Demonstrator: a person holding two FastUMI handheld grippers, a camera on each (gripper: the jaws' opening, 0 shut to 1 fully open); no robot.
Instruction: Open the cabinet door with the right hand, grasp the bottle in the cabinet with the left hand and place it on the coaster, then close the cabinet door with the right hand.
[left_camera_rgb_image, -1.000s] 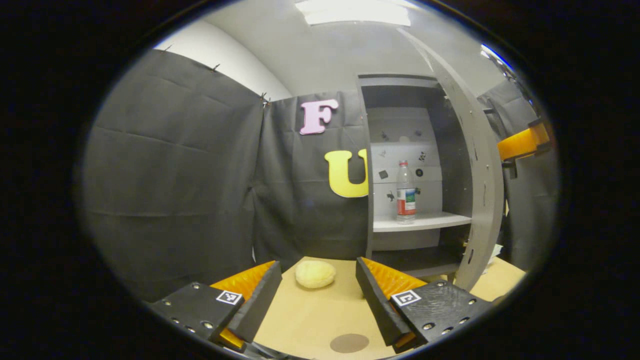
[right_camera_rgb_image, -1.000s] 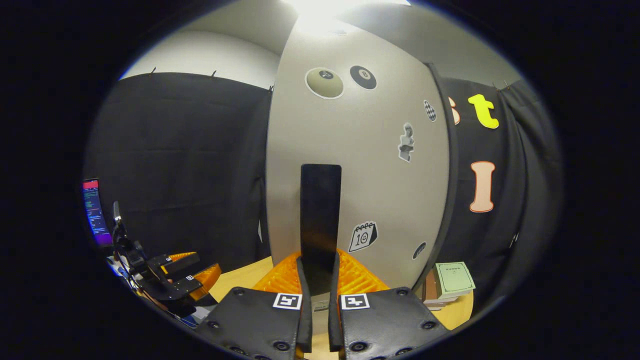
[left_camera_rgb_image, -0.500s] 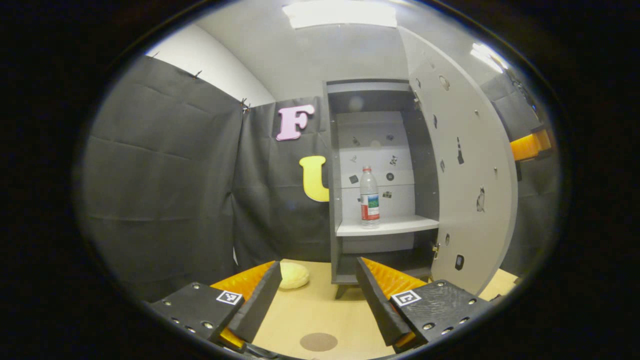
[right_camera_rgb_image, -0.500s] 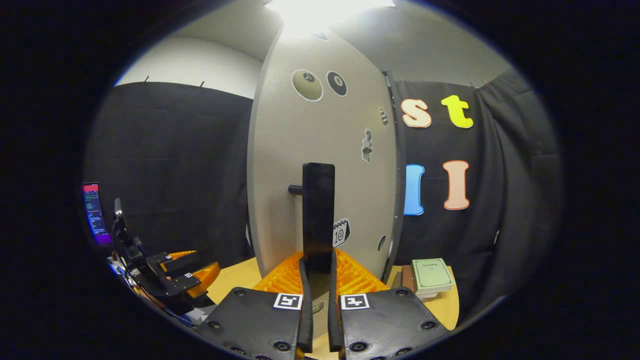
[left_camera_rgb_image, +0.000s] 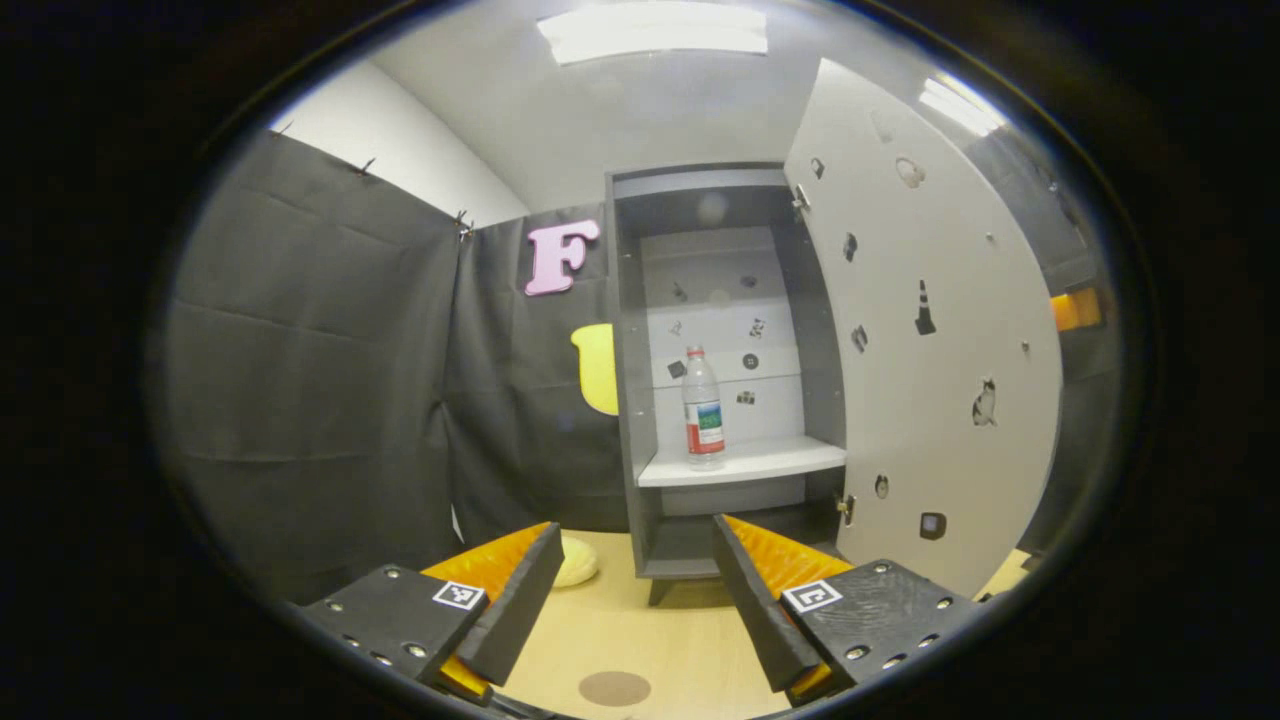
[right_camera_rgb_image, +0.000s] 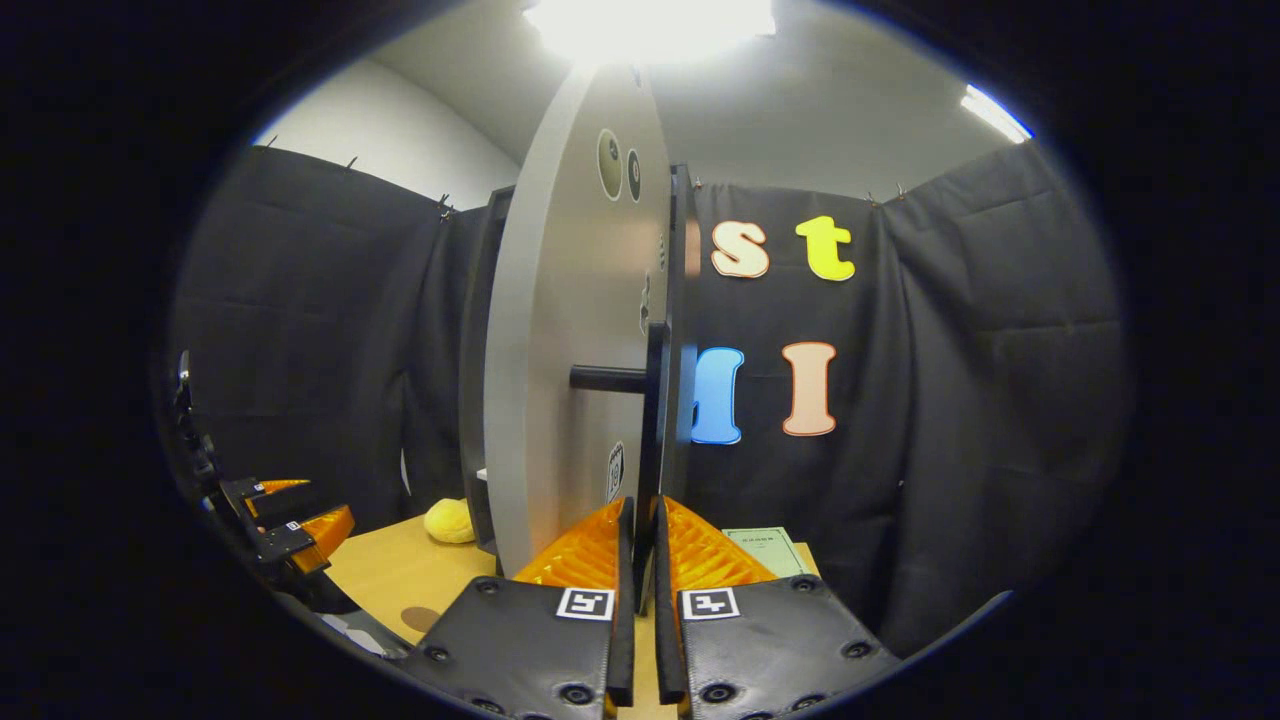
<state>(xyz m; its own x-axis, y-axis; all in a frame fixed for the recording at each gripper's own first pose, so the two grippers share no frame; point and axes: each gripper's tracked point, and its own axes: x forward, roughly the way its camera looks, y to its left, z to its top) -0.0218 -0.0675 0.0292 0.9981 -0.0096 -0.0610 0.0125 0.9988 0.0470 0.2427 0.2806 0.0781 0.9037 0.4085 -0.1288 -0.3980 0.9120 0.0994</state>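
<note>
- In the left gripper view, the left hand-held gripper (left_camera_rgb_image: 632, 590) hangs above the counter (left_camera_rgb_image: 650, 630) with its fingers spread wide apart and nothing between them.
- A pale yellow soft lump (left_camera_rgb_image: 577, 560) lies on the counter just behind the left finger, close to the cabinet's left foot.
- A round brown coaster (left_camera_rgb_image: 614, 688) lies flat on the counter, low between the two fingers and well in front of the cabinet (left_camera_rgb_image: 625, 400).
- The cabinet stands open. Its long axis runs upright, and its open front faces the left hand-held gripper.
- The bottle (left_camera_rgb_image: 703, 409) stands upright on the white shelf (left_camera_rgb_image: 745, 463) inside the cabinet, cap up, long axis vertical, left of the shelf's middle. It is clear, with a red cap and a banded label, and it is well apart from the left hand-held gripper.
- The cabinet door (left_camera_rgb_image: 930, 340) is swung out on the right side, hinged at the cabinet's right edge, with its sticker-dotted inner face turned toward the camera.
- In the right gripper view, the left hand-held gripper (right_camera_rgb_image: 285, 515) appears far off at the left edge, above the counter.
- There the door is seen nearly edge-on, its tall axis upright.
- The right hand-held gripper (right_camera_rgb_image: 640, 560) is closed on the door's dark vertical handle (right_camera_rgb_image: 652, 440), both fingers pressing its lower end.
- A green booklet (right_camera_rgb_image: 765, 550) lies on the counter to the right of the fingers.
</note>
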